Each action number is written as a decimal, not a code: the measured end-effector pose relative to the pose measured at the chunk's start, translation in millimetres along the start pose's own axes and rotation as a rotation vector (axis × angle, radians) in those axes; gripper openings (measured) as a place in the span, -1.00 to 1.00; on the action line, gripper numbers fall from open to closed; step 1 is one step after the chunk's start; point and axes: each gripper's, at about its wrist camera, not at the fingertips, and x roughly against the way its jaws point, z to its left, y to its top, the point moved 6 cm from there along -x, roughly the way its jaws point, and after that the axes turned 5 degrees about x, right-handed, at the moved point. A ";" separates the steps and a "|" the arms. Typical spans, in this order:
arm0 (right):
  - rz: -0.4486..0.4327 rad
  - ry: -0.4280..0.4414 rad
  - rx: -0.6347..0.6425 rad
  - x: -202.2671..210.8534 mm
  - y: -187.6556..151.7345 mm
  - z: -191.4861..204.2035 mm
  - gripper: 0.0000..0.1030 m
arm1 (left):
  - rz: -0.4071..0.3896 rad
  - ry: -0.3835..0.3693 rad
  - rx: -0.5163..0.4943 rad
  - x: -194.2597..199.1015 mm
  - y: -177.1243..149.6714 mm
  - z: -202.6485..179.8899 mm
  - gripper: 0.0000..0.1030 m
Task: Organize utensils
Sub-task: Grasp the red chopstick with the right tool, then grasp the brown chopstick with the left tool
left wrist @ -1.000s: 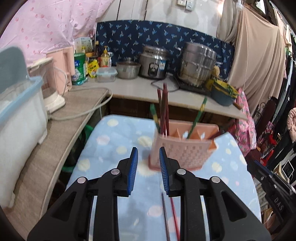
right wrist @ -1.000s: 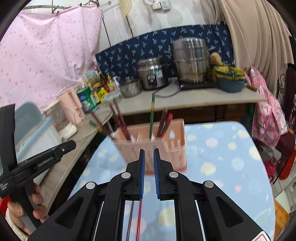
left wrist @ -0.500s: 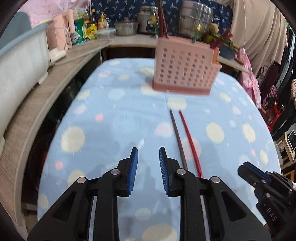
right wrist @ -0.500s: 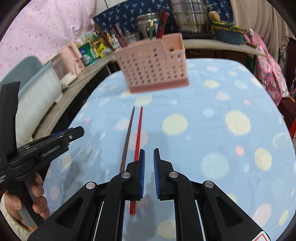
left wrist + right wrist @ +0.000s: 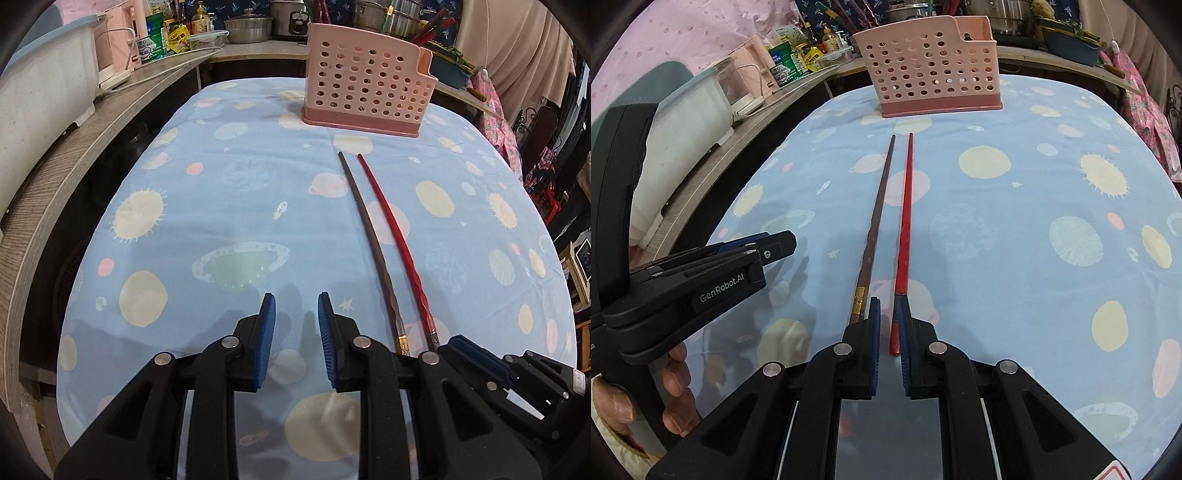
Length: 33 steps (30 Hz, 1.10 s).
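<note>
Up front in the left wrist view, the left gripper hovers with fingers parted, empty, above a planet-print blue cloth on the worktop. Right of it lie a brown chopstick and a red chopstick, pointing toward the far pink basket; pots line the far counter.

Seen from the right wrist, the right gripper has fingers narrowly parted around the red chopstick's near end; contact unclear.

Evenly lit, sharp; fisheye edges curved, perhaps blurred.
</note>
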 end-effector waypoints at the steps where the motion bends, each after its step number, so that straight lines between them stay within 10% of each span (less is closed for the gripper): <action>1: 0.001 0.000 0.002 -0.9 0.0 0.9 -0.79 | -0.001 0.001 0.000 0.4 -0.3 -0.1 -0.56; 33: 0.005 -0.051 -0.049 -3.1 -7.4 -26.0 -0.85 | 0.043 -0.030 -0.033 -6.3 -14.5 -19.5 -0.47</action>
